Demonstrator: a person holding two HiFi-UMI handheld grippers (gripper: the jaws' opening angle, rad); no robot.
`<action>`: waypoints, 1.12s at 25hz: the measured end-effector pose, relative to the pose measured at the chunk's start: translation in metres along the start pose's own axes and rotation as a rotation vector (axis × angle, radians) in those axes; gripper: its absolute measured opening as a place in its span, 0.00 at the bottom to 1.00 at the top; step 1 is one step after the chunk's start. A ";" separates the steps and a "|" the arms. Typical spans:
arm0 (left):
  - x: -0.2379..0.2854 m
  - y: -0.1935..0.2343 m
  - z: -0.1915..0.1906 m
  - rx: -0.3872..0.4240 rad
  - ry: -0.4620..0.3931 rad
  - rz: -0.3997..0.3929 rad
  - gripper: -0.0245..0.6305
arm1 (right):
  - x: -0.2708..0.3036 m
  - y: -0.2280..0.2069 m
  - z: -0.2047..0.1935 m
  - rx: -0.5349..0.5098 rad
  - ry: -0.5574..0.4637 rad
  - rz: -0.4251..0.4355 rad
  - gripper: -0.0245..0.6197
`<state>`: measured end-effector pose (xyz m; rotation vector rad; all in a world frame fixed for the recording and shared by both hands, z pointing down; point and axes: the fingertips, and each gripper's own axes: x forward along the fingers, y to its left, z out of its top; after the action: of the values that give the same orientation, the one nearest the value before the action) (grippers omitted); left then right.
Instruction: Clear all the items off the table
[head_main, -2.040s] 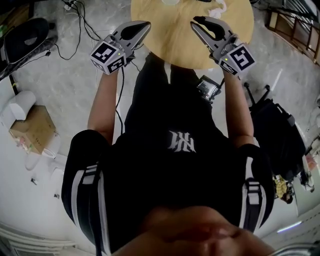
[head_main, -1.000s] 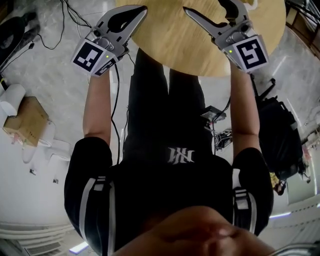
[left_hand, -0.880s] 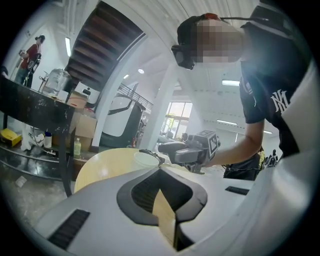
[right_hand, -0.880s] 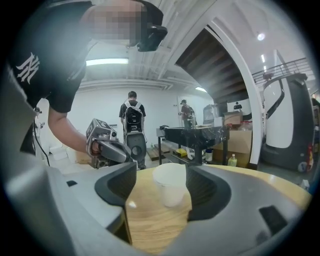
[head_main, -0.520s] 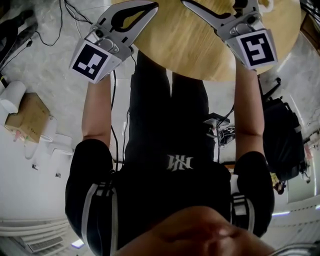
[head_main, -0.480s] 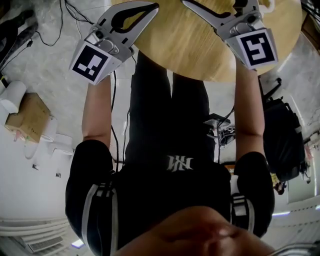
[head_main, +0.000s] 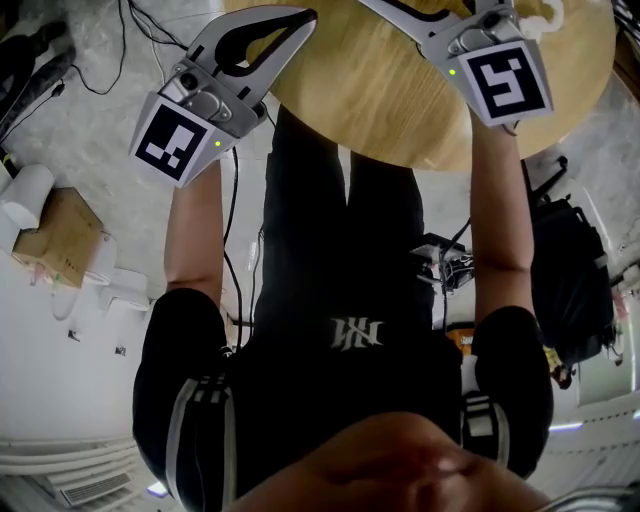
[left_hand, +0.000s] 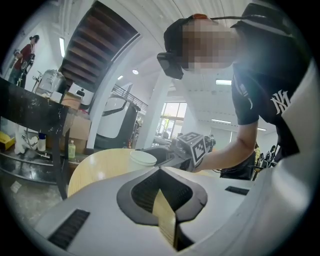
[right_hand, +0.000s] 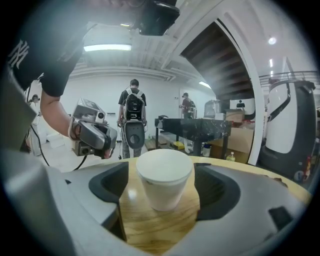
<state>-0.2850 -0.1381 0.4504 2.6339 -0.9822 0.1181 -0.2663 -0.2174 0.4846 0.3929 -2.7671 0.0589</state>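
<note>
Right gripper view: we see the right gripper (right_hand: 162, 167) with its jaws spread wide, having just been opening. A white cup (right_hand: 164, 184) stands upright between them on the round wooden table (right_hand: 150, 225). A gap shows at either side of the cup, so neither pad presses on it. Left gripper view gives us the left gripper (left_hand: 160, 170) with its jaws brought together at the tips, nothing held, a strip of tabletop showing through the slot behind them. From the head view we look down on both grippers reaching over the table's near edge, the person standing close against it.
</note>
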 end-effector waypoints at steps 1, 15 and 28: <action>0.001 -0.001 0.000 0.001 0.000 -0.003 0.06 | 0.000 0.000 -0.001 -0.003 0.005 -0.005 0.69; 0.001 0.003 0.001 -0.039 -0.013 -0.025 0.06 | 0.003 -0.006 -0.009 0.019 0.027 -0.039 0.57; -0.001 -0.003 0.012 -0.018 -0.015 -0.022 0.06 | -0.006 -0.007 0.015 0.002 -0.016 -0.052 0.53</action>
<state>-0.2842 -0.1390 0.4381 2.6318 -0.9548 0.0838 -0.2641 -0.2238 0.4689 0.4682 -2.7708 0.0464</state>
